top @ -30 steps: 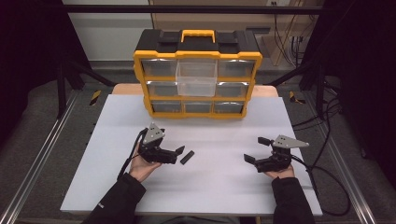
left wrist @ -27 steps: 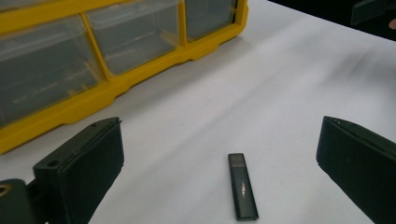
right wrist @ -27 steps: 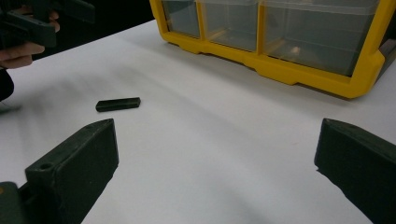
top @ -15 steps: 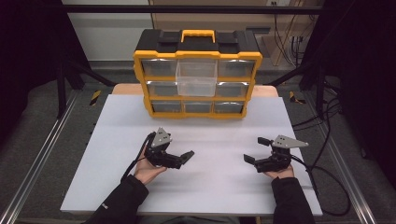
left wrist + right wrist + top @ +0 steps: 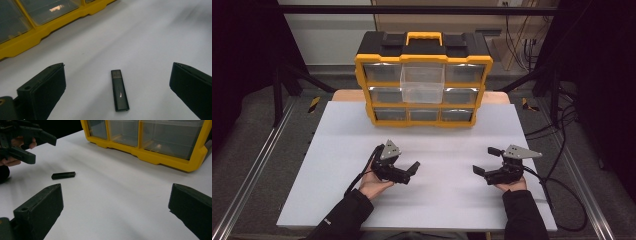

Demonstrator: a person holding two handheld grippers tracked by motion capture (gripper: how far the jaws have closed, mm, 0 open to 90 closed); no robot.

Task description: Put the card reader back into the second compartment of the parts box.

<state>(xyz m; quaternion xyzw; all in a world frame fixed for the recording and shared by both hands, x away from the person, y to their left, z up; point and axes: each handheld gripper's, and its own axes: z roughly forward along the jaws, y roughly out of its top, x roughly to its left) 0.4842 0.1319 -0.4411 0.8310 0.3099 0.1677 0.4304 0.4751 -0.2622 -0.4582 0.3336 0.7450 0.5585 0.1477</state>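
Note:
A small black USB stick (image 5: 119, 90) lies flat on the white table (image 5: 447, 210), and it also appears in the right gripper view (image 5: 63, 175). My left gripper (image 5: 411, 174) hovers just over it, open, with the stick on the table between the two wide-apart jaws (image 5: 117, 68) and touching neither. From the right gripper view, the left gripper (image 5: 37, 147) sits just left of the stick. My right gripper (image 5: 486, 161) is open and holds nothing, low over the table at the right (image 5: 116, 190).
A yellow and black drawer organizer (image 5: 427, 56) with clear drawers stands at the table's far edge; its top middle drawer (image 5: 422, 82) is pulled out. Cables trail off the table's right side (image 5: 562, 185).
My left gripper has moved right and slightly forward, so its open jaws now straddle the stick that lay just beyond them. The right gripper has stayed put.

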